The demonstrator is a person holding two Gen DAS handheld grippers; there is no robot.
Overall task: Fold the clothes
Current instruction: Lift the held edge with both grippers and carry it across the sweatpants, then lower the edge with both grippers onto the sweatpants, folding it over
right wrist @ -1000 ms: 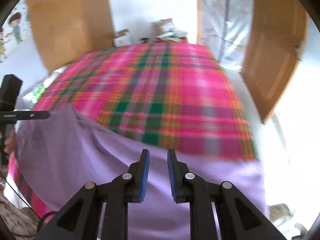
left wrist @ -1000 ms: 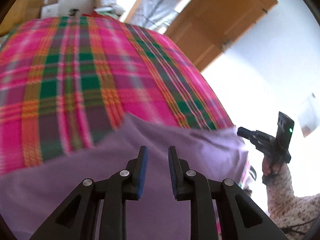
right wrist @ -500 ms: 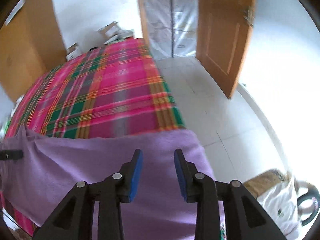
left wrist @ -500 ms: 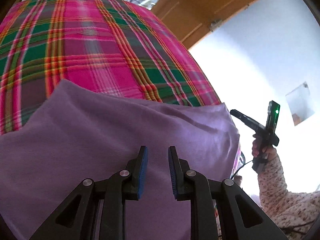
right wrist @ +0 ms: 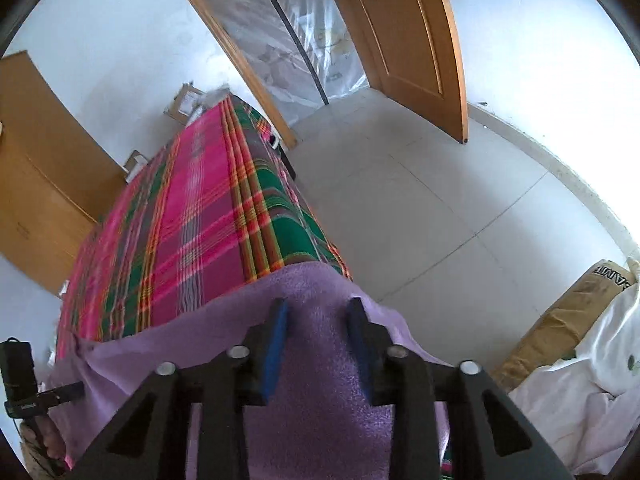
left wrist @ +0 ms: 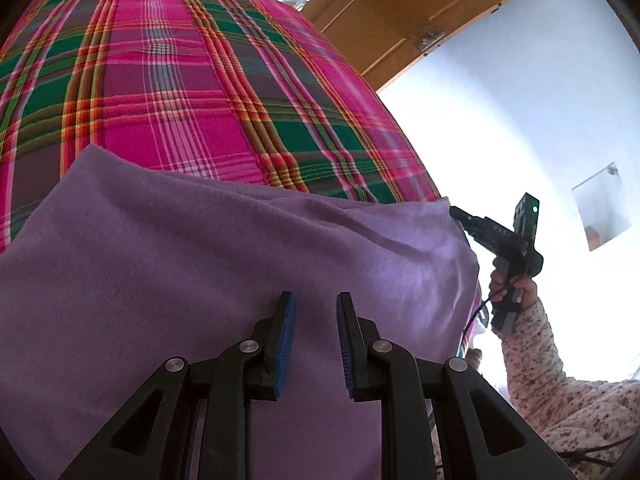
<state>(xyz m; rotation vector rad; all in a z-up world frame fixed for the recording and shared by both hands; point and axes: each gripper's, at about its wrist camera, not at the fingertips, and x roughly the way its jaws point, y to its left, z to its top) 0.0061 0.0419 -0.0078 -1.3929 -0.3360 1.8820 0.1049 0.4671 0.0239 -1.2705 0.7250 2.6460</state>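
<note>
A purple fleece cloth [left wrist: 200,260] lies spread across the near end of a pink and green plaid bed [left wrist: 180,100]. My left gripper [left wrist: 314,296] points down over its near edge with the cloth running out from between the fingers. In the right wrist view the left gripper [right wrist: 78,388] meets the cloth's raised left corner, so it looks shut on it. My right gripper [right wrist: 318,304] is at the cloth's [right wrist: 320,400] right corner by the bed's [right wrist: 200,220] side edge. Its jaws are closing with cloth between them, pads still apart. The left wrist view shows the right gripper [left wrist: 454,212] touching that corner.
A hand in a flowered sleeve [left wrist: 540,372] holds the right gripper. Tiled floor [right wrist: 420,200] runs right of the bed to an open wooden door [right wrist: 408,40]. A cardboard box [right wrist: 560,320] and white bedding [right wrist: 580,400] lie at the right. A wooden wardrobe [right wrist: 36,160] stands left.
The right gripper rolled and swung toward the bed's right edge; its jaws widened, then narrowed. The left gripper moved forward and down. More of the cloth now lies spread on the bed.
</note>
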